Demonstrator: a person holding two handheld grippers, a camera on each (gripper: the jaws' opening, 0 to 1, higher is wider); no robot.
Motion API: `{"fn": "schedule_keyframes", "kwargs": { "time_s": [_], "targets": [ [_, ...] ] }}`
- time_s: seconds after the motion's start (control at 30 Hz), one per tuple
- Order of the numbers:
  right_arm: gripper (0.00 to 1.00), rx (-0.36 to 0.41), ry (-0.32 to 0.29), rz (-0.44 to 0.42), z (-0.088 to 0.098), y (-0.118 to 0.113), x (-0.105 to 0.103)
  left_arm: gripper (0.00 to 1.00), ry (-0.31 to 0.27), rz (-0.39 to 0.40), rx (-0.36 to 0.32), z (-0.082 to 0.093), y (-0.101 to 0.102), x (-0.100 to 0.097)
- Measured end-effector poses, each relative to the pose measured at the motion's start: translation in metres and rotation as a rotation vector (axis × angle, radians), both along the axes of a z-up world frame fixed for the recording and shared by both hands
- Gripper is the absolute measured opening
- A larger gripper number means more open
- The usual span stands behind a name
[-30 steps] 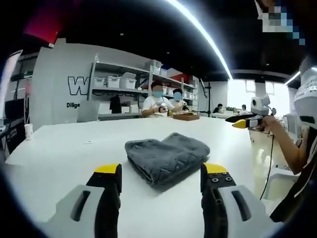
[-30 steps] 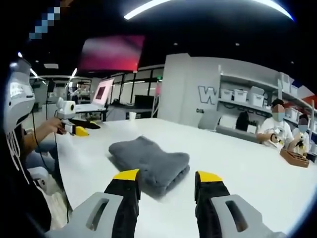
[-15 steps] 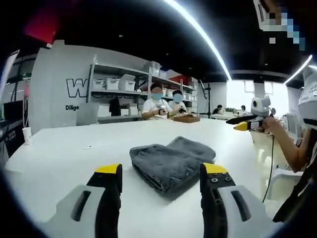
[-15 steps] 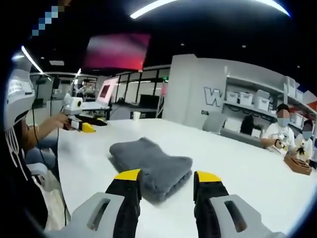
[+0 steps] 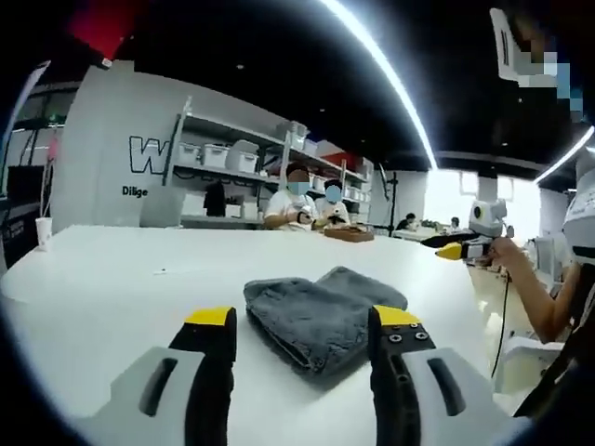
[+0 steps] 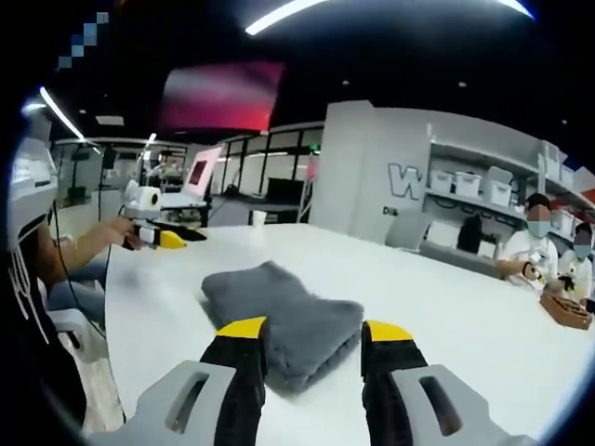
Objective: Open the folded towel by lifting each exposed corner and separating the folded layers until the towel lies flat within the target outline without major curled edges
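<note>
A grey folded towel (image 5: pixel 321 309) lies on the white table (image 5: pixel 112 279), with its stacked layered edge facing the left gripper. My left gripper (image 5: pixel 305 323) is open, low over the table, its jaws either side of the towel's near edge without touching it. The right gripper shows at the far right (image 5: pixel 456 249), held up by a hand. In the right gripper view the same towel (image 6: pixel 279 311) lies just beyond my open right gripper (image 6: pixel 305 333). The left gripper appears at the left (image 6: pixel 167 238), held in a hand.
Two people sit at the table's far side (image 5: pixel 311 200) beside a brown box (image 5: pixel 349 234). Shelves with white bins (image 5: pixel 223 158) stand against the back wall. A paper cup (image 5: pixel 42 232) stands at the far left. The table's edge runs close on the person's side (image 6: pixel 116 325).
Both cameras have dropped lower and come a little closer to the towel, which now looks larger between the jaws. The towel itself has not moved, and both grippers stay open.
</note>
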State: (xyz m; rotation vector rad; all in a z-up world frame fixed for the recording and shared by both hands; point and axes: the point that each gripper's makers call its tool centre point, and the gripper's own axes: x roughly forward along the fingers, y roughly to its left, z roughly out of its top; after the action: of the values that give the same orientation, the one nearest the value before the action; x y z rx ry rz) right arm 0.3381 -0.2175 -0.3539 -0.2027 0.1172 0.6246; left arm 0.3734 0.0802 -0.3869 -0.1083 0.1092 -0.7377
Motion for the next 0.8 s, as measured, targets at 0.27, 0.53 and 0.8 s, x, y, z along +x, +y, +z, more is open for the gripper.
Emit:
{"fn": "schedule_keyframes", "kwargs": {
  "time_s": [0.27,0.53,0.8],
  "targets": [
    [0.36,-0.040,0.007,0.016,0.002,0.006,0.006,0.54,0.006,-0.005,-0.046,0.005,-0.001,0.006],
    [0.35,-0.045,-0.004,0.000,0.008,0.002,0.016,0.54,0.017,0.009,-0.051,0.000,0.001,0.017],
    [0.34,-0.069,0.018,0.008,0.002,0.005,0.022,0.55,0.010,0.041,-0.032,0.003,0.011,0.027]
  ]
}}
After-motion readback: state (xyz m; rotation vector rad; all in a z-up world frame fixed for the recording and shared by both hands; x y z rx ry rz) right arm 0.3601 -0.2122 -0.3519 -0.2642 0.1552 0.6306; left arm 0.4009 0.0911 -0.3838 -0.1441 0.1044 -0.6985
